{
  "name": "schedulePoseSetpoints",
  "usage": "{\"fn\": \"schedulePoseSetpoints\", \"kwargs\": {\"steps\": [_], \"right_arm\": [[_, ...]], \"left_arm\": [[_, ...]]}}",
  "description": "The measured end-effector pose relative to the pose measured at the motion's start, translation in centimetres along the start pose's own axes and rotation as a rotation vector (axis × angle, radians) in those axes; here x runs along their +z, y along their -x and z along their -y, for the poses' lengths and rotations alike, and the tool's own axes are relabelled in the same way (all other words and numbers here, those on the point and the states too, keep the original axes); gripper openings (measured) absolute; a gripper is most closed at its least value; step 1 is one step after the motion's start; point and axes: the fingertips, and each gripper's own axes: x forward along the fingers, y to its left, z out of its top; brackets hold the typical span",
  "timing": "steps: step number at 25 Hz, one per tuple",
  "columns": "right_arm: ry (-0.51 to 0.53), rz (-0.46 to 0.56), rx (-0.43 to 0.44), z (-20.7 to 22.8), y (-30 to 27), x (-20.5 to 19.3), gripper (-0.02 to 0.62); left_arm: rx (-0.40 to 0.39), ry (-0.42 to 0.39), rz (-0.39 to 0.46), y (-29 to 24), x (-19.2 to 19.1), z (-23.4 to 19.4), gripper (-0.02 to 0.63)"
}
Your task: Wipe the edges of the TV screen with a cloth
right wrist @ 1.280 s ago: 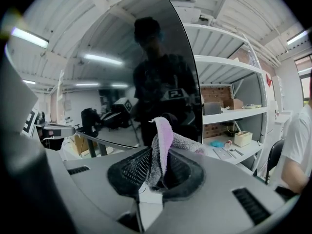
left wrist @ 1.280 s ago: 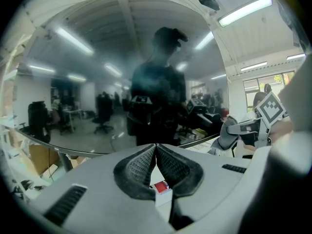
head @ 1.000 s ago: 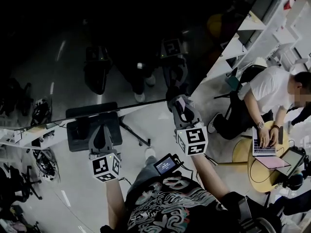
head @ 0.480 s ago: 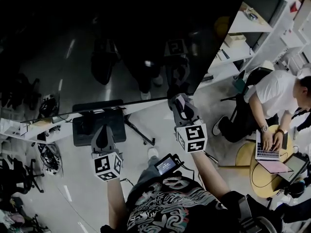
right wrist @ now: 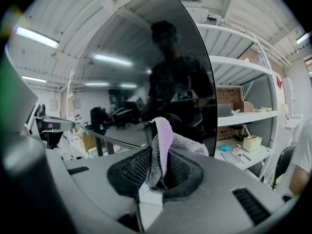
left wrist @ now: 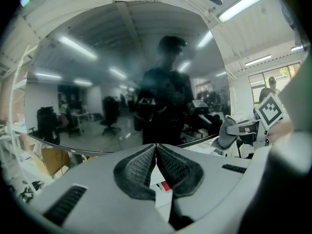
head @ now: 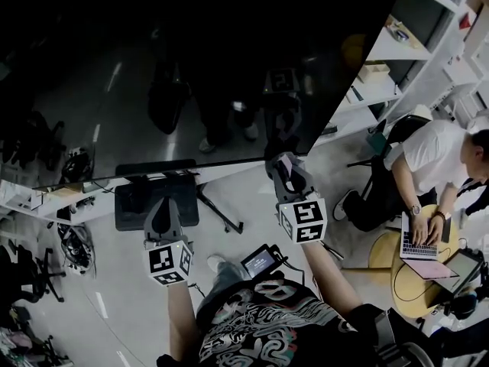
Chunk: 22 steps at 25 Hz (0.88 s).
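Observation:
A large dark TV screen [head: 191, 67] fills the upper part of the head view, and its lower edge [head: 176, 173] runs across the middle. My right gripper [head: 281, 161] is shut on a pale pink-and-grey cloth [right wrist: 163, 147], held at the screen's lower right corner. In the right gripper view the cloth sticks up between the jaws in front of the glossy screen [right wrist: 161, 72]. My left gripper [head: 162, 211] hangs just below the lower edge, jaws shut with nothing between them [left wrist: 156, 147]. The screen [left wrist: 126, 77] mirrors the person who holds the grippers.
The TV stand's dark base [head: 149, 197] and legs sit on the floor under the screen. White shelves [head: 412, 44] rise at the right. A seated person [head: 432, 167] works at a laptop [head: 419, 245] on a round table at the far right. Cluttered desks [head: 30, 205] lie at the left.
The view has shifted a little, so the screen's right edge and the shelves sit further right. Both grippers keep nearly the same places under the lower edge. The cloth stays held.

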Motion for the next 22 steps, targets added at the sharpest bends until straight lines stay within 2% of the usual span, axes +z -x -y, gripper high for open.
{"fn": "schedulePoseSetpoints", "kwargs": {"steps": [13, 22], "right_arm": [[0.012, -0.007, 0.022, -4.0, -1.9, 0.6, 0.084], [0.023, -0.008, 0.042, -5.5, -2.3, 0.8, 0.084]], "left_arm": [[0.0, 0.021, 0.002, -0.7, -0.3, -4.2, 0.018], [-0.004, 0.03, -0.001, -0.6, -0.7, -5.0, 0.018]]}}
